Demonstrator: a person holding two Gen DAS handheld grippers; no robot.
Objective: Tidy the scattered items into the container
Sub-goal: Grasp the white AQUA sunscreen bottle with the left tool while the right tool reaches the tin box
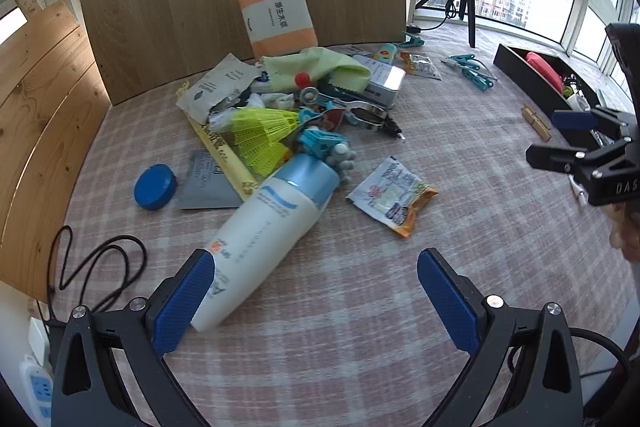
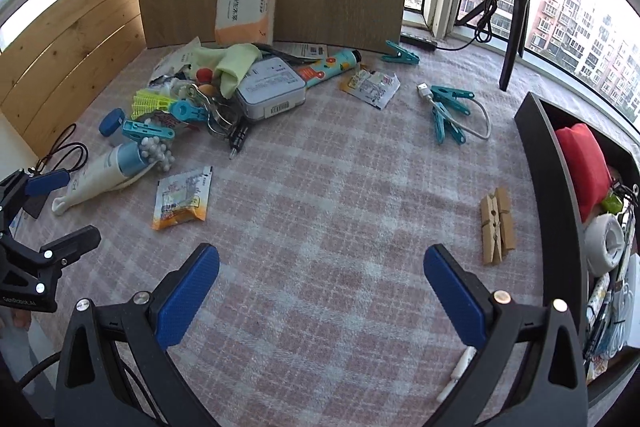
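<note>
Two grippers, left gripper [image 1: 316, 291] and right gripper [image 2: 322, 285], are hovering with jaws spread wide, gripping nothing. Scattered items, including a white tube [image 1: 260, 239] and wooden clothespins [image 2: 497, 225], are lying on the checked cloth [image 2: 320, 187]; black container [image 2: 548, 163] is sitting at right.

daylight from windows [image 2: 568, 7] | soft shadows | fisheye edges | slight blur
</note>
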